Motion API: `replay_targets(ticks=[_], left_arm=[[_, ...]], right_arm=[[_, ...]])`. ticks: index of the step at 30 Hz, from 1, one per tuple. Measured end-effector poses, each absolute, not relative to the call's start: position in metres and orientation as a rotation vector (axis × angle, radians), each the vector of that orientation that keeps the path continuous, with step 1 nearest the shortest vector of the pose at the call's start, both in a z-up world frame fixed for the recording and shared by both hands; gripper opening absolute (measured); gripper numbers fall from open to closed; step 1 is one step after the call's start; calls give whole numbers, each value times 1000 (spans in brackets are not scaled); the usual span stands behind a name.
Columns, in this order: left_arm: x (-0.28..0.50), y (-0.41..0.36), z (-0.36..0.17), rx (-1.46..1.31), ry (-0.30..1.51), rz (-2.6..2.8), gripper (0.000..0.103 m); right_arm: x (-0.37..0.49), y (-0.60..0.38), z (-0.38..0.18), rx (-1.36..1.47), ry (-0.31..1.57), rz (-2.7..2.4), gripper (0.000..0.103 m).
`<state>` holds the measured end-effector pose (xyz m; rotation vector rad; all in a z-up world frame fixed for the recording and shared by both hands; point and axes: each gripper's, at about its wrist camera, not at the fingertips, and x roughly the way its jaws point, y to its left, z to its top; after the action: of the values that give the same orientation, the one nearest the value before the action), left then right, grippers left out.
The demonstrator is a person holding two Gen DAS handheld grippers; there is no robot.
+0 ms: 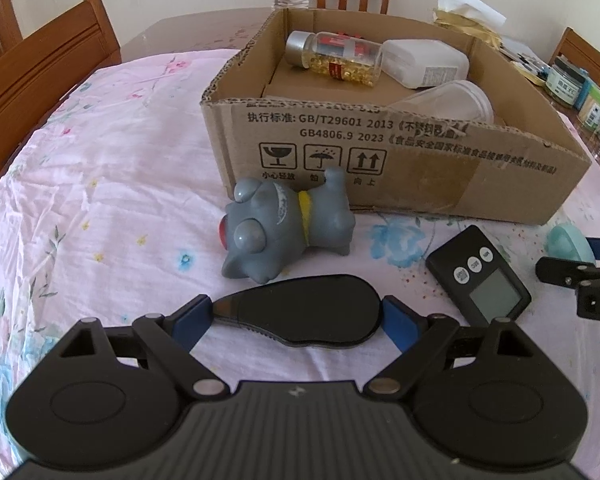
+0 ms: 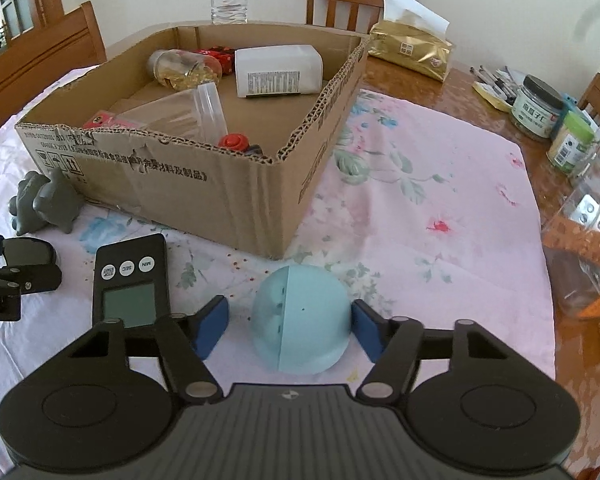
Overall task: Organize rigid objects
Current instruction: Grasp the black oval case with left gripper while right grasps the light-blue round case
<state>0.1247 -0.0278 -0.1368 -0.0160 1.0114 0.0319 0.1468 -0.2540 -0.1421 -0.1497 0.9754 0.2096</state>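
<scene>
while left gripper [image 1: 298,316] jaws clamp black case [image 1: 300,310], pale blue dome [image 2: 300,318] sits between unclosed right gripper [image 2: 288,326] jaws.

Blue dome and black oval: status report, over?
Left fingers clamped on black oval. Right fingers straddle blue dome, one side not touching. Timer and grey toy dog lie loose before the cardboard box.

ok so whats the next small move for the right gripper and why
Probably finish closing the right gripper on the pale blue dome. The dome sits on the cloth between the blue pads; the right pad looks at its edge, while the left pad still shows a gap. Then lift toward the cardboard box.
</scene>
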Motion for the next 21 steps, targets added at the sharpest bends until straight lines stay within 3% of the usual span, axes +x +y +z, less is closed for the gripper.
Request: replay_targets(ticks=[21], left_arm=[[128, -25, -135, -15, 1038, 19, 90]], right_arm=[[149, -256, -137, -181, 1001, 244, 58]])
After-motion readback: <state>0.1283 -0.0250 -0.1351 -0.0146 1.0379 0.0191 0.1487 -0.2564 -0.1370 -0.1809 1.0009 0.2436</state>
